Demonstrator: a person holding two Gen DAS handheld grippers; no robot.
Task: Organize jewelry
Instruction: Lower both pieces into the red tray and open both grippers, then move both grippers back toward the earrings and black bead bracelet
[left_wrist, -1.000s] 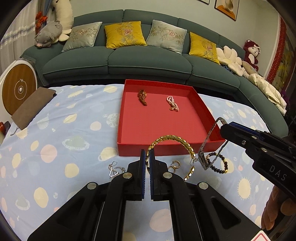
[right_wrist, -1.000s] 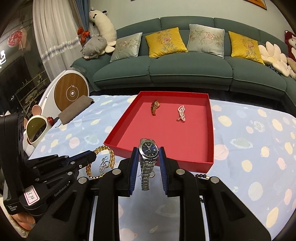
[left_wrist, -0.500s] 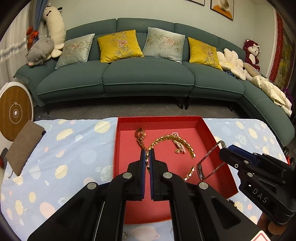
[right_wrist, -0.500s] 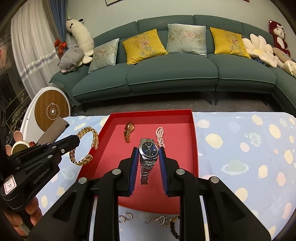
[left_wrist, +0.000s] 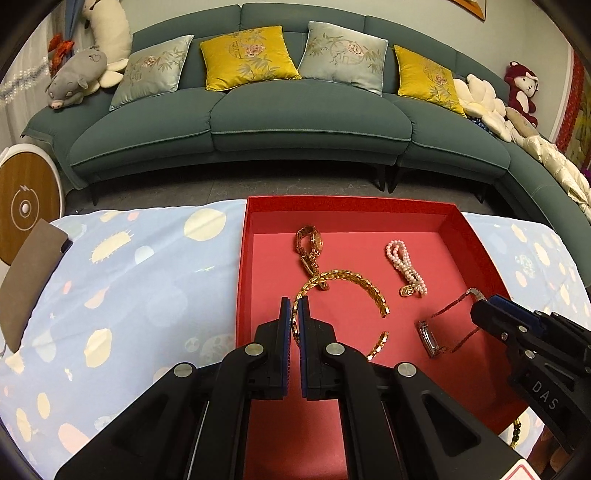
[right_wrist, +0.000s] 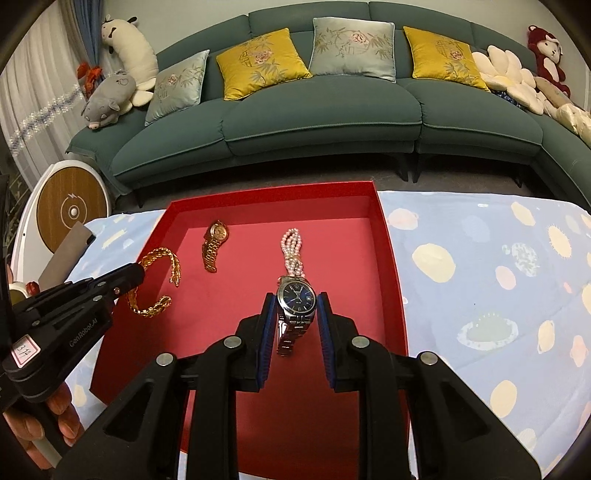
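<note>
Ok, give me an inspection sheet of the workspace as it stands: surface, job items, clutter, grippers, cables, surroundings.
Surface: table under a light blue cloth with pale spots.
Job's things: red tray holds a gold watch and a pearl bracelet. Gold chain bracelet and silver watch are held above the tray. A dark bead bracelet lies outside its near right corner.
Clutter: brown pad at the table's left edge.
Grippers: left gripper shut on the gold chain bracelet; right gripper shut on the silver watch.
Cables: nothing seen.
Surroundings: green sofa with cushions and plush toys; round wooden-faced device at left.
</note>
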